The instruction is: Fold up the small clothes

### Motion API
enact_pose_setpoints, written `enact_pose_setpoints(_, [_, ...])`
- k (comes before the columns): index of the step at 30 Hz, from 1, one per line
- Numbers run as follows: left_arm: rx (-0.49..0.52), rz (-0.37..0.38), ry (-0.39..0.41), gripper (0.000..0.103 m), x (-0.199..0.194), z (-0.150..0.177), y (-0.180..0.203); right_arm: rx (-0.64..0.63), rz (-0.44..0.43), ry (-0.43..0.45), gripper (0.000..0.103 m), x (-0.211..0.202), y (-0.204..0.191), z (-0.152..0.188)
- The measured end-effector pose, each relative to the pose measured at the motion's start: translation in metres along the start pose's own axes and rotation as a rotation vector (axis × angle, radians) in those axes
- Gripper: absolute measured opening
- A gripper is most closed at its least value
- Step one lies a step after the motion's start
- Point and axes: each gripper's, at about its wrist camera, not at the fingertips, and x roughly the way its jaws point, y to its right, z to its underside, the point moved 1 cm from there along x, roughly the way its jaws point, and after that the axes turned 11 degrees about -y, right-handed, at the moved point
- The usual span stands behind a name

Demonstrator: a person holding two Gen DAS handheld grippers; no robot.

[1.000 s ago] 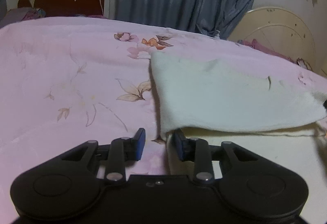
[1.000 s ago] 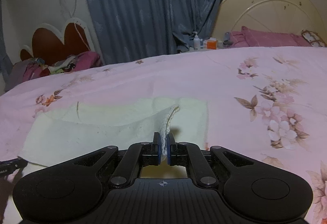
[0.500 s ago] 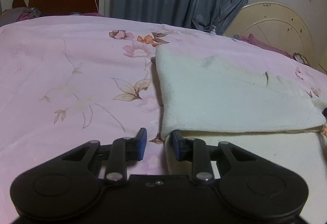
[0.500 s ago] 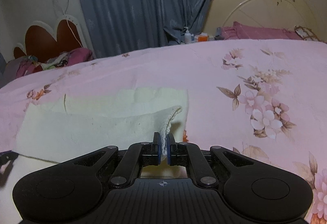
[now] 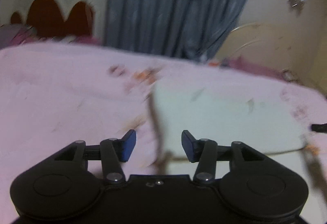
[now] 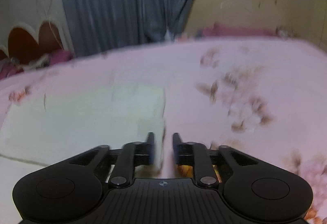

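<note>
A cream cloth (image 5: 224,119) lies folded flat on the pink floral bedspread (image 5: 61,101). In the left wrist view its left edge runs down between the blue pads of my left gripper (image 5: 159,145). Those jaws are opening and the pads stand well off the cloth. A dark tip of the other gripper shows at the cloth's far right. In the right wrist view the cream cloth (image 6: 81,121) fills the left half, and its right edge passes between the fingers of my right gripper (image 6: 163,147). Its jaws are opening too, with a gap beside the cloth edge. Both views are blurred.
A blue curtain (image 6: 126,3) hangs behind the bed. A red scalloped headboard (image 5: 59,17) stands at the back left, and a cream round headboard (image 6: 255,3) with a pink pillow (image 6: 235,30) at the back right. Bare bedspread (image 6: 245,81) spreads right of the cloth.
The right gripper's jaws parted and let go of the pinched cloth edge, which now lies flat. The left gripper's jaws spread wider and it rose a little.
</note>
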Motion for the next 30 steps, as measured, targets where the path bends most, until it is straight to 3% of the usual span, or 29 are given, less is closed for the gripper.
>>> enact_pose_setpoints(6, [0.095, 0.047, -0.075, 0.047, 0.051, -0.007, 0.041, -0.07, -0.067, -0.052, 0.02, 0.023, -0.031, -0.003])
enact_pose_setpoints(9, [0.123, -0.042, -0.096, 0.048, 0.071, 0.002, 0.033, -0.134, -0.075, -0.094, 0.02, 0.043, -0.039, 0.003])
enact_pose_setpoints(10, [0.114, -0.04, -0.087, 0.049, 0.072, 0.005, 0.025, -0.142, -0.038, -0.083, 0.02, 0.047, -0.036, 0.005])
enact_pose_setpoints(11, [0.099, -0.026, -0.084, 0.052, 0.071, 0.007, 0.017, -0.106, 0.003, -0.069, 0.02, 0.048, -0.027, 0.006])
enact_pose_setpoints(12, [0.098, -0.046, -0.09, 0.068, 0.071, 0.007, 0.013, -0.06, 0.028, -0.066, 0.02, 0.048, -0.016, 0.004])
enact_pose_setpoints(13, [0.098, -0.061, -0.095, 0.071, 0.072, 0.007, 0.009, -0.049, 0.039, -0.064, 0.02, 0.048, -0.01, 0.002])
enact_pose_setpoints(14, [0.087, -0.05, -0.098, 0.071, 0.072, 0.006, 0.005, -0.072, 0.036, -0.061, 0.02, 0.048, -0.01, 0.002])
enact_pose_setpoints(17, [0.051, -0.064, -0.066, 0.059, 0.061, -0.006, 0.002, -0.09, 0.005, -0.013, 0.02, 0.042, -0.014, -0.001])
enact_pose_setpoints(21, [0.116, -0.016, 0.02, 0.059, 0.06, -0.037, 0.024, -0.069, -0.014, 0.017, 0.02, 0.047, -0.017, -0.012])
enact_pose_setpoints(23, [0.169, 0.004, -0.003, 0.064, 0.08, -0.052, 0.04, -0.072, -0.026, 0.001, 0.02, 0.058, -0.025, -0.022])
enact_pose_setpoints(25, [0.205, -0.021, -0.05, 0.067, 0.109, -0.061, 0.045, -0.082, -0.043, -0.023, 0.02, 0.068, -0.034, -0.029])
enact_pose_setpoints(27, [0.181, -0.064, -0.112, 0.068, 0.137, -0.064, 0.031, -0.096, 0.003, -0.048, 0.02, 0.077, -0.038, -0.032])
enact_pose_setpoints(30, [0.163, -0.03, -0.099, 0.067, 0.14, -0.063, 0.011, -0.121, 0.147, -0.06, 0.02, 0.093, -0.029, -0.034])
